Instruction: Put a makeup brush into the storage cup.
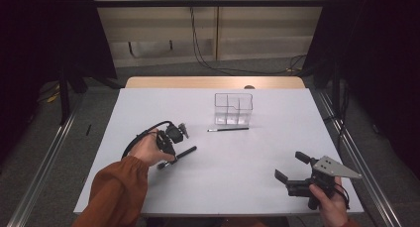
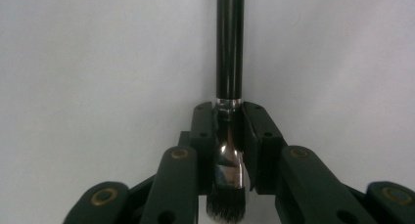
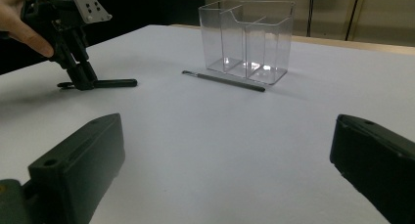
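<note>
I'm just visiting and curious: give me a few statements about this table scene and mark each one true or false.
1. The left gripper is clamped on the thick black-handled makeup brush at its silver ferrule. True.
2. The right gripper holds the thin dark brush. False: its jaws stand open and empty, and that brush lies on the white table.
3. The clear plastic divided organizer stands upright on the table. True.
4. The thin dark brush stands inside the organizer. False: it lies flat in front of it.
5. The thick brush lies on the table. True.
</note>
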